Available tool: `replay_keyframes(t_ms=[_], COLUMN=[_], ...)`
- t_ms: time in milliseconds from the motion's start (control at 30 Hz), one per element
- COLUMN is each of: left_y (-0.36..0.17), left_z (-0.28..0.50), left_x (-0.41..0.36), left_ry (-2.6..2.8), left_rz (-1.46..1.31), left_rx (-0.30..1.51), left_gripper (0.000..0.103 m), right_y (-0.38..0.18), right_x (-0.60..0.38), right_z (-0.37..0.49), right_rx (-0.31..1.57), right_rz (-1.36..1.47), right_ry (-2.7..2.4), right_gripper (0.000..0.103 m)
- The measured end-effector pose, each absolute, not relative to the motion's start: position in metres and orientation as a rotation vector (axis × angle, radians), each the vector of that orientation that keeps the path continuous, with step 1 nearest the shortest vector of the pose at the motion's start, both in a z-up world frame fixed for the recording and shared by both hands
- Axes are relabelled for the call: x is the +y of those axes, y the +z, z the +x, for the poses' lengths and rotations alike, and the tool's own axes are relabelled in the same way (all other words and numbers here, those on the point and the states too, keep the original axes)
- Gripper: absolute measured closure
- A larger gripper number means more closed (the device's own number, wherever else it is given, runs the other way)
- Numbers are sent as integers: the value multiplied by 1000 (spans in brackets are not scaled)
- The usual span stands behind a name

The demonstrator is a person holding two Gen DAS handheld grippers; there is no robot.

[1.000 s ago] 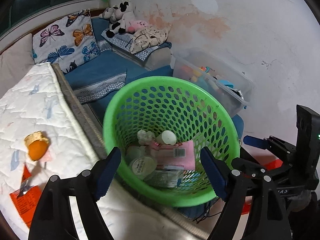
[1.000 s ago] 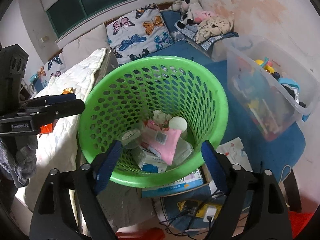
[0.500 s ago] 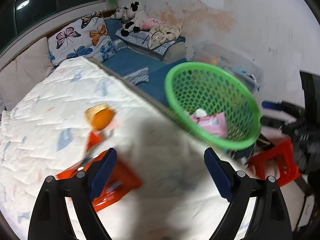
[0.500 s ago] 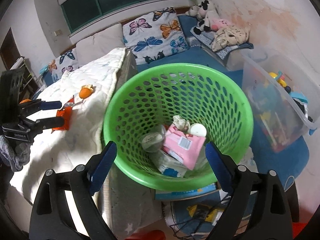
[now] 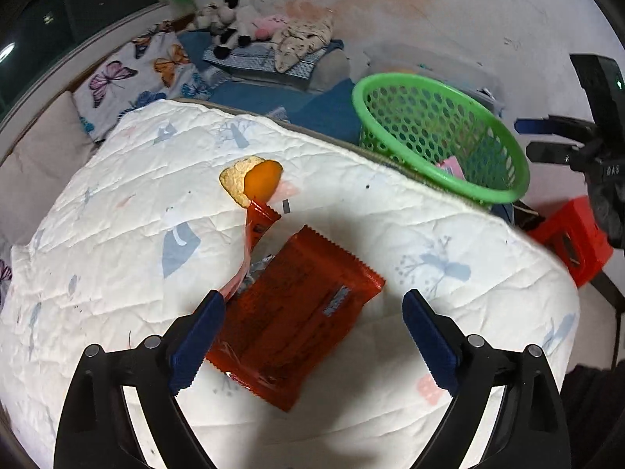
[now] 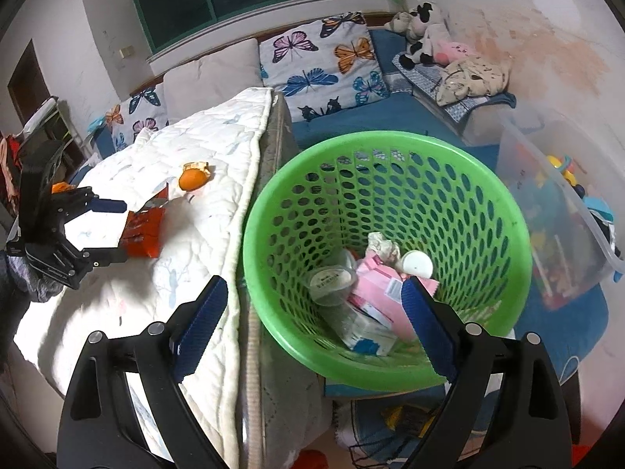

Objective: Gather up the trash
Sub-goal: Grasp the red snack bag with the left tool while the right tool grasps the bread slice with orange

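A red snack wrapper (image 5: 297, 312) lies flat on the white quilt (image 5: 117, 242); it also shows in the right wrist view (image 6: 142, 232). My left gripper (image 5: 312, 336) is open and hovers just over the wrapper, which lies between its fingers; it shows too in the right wrist view (image 6: 111, 230). An orange peel (image 5: 258, 185) and a torn red strip (image 5: 256, 226) lie beyond the wrapper. My right gripper (image 6: 314, 324) is open and empty above the near rim of the green basket (image 6: 488, 195), which holds a pink packet (image 6: 377, 289), a cup and crumpled paper.
The green basket (image 5: 488, 195) stands off the bed's right edge. A clear plastic bin (image 6: 554, 195) of toys sits right of it. A red stool (image 5: 574, 242) stands beside the bed. Butterfly pillows (image 6: 324, 62) and soft toys (image 6: 422, 35) lie at the back.
My left gripper has swung left from over the basket to the quilt and come down over the red wrapper. My right gripper has drawn back a little from the basket.
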State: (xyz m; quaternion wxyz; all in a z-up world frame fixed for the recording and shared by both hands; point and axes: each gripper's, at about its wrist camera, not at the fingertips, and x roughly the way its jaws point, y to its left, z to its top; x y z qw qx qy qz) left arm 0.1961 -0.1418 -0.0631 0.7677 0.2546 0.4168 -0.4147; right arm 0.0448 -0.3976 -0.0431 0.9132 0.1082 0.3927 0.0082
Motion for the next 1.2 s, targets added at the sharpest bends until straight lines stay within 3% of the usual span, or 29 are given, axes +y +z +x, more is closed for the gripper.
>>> replay_keyframes(t_ms=[1200], left_y=[-91], left_z=[221], left_x=[-147], left_ry=[-1007], left_rz=[581], left_rx=[948], left_gripper=[16], right_y=[-53], right_x=[-354], right_z=[94], right_rx=[862], right_rz=[171], right_ry=[120], right_gripper=[13])
